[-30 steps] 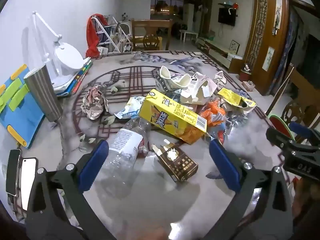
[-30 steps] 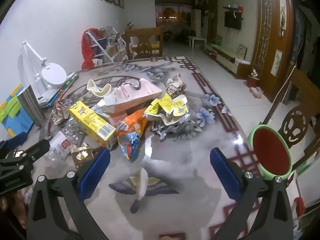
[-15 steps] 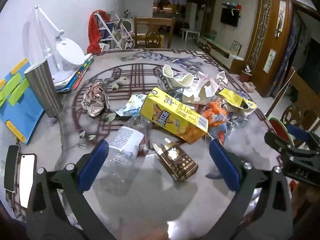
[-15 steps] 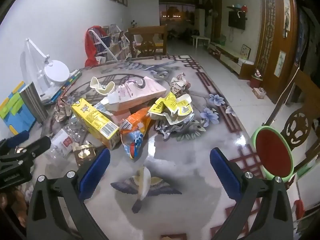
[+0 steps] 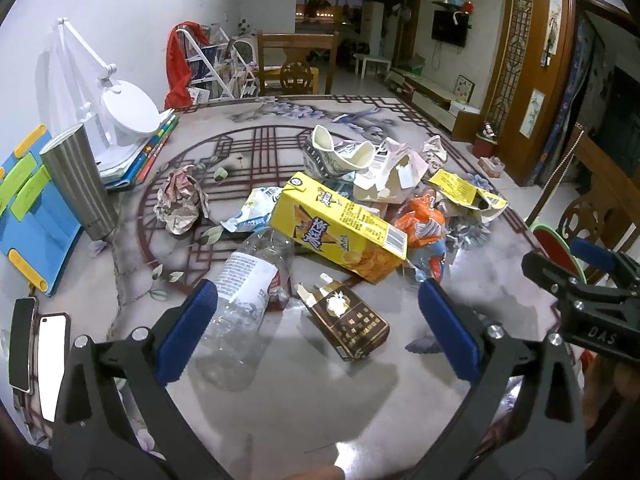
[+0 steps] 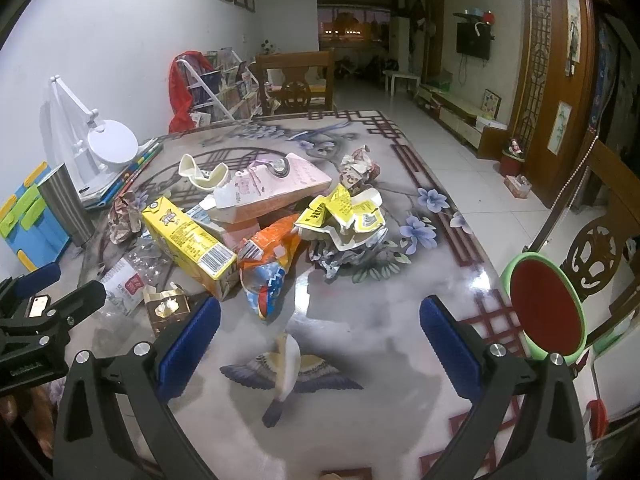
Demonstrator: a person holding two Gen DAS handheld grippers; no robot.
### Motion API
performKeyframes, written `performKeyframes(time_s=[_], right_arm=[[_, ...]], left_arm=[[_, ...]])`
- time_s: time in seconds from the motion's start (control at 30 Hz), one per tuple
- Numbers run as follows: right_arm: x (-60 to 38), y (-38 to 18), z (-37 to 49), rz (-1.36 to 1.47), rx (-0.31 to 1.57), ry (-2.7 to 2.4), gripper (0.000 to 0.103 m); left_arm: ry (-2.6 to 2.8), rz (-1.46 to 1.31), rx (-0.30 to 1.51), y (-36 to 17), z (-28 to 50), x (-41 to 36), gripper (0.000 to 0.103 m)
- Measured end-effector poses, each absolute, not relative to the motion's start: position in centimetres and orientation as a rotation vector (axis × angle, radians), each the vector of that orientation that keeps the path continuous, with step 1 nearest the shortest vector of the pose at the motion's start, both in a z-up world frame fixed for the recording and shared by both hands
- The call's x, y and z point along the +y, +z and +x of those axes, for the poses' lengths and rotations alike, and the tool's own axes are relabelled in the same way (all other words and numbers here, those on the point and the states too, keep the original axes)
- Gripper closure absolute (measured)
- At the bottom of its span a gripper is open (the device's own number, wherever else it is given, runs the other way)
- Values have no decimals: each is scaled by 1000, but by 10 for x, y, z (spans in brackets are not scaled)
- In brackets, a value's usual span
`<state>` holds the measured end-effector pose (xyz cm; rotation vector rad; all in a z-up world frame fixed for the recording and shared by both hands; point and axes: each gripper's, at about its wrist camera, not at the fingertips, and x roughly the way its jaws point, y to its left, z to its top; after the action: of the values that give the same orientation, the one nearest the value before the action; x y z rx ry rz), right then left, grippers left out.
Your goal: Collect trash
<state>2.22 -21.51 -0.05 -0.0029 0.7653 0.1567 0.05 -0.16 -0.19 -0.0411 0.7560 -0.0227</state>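
A heap of trash lies on the patterned table: a yellow carton (image 5: 340, 228), a clear plastic bottle (image 5: 244, 296), a brown cigarette pack (image 5: 348, 320), an orange snack bag (image 6: 268, 256), a pink carton (image 6: 276, 192), crumpled yellow paper (image 6: 344, 212) and a crumpled paper ball (image 5: 180, 200). My left gripper (image 5: 316, 332) is open and empty, just in front of the bottle and the cigarette pack. My right gripper (image 6: 320, 332) is open and empty over bare table, near the snack bag. The red bin with a green rim (image 6: 544, 304) stands off the table's right edge.
A steel cup (image 5: 80, 184), a white desk lamp (image 5: 124, 116), books and a blue board (image 5: 28, 216) stand at the table's left. Two phones (image 5: 40, 356) lie near the front left edge. Wooden chairs stand at the far end and on the right.
Both grippers have drifted slightly and the views have risen a little. Both stay open and empty. The trash has not moved.
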Motion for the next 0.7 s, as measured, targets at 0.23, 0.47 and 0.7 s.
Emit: performKeyframes(time_s=[0.23, 0.47, 0.7], right_arm=[[-215, -2, 23, -4, 768, 161, 7], [-216, -4, 23, -2, 771, 166, 7], [-214, -5, 23, -5, 772, 169, 7]], left_arm=[[-26, -46, 757, -2, 1, -2, 4], [-26, -46, 758, -2, 1, -2, 4], [-36, -40, 761, -3, 1, -6, 4]])
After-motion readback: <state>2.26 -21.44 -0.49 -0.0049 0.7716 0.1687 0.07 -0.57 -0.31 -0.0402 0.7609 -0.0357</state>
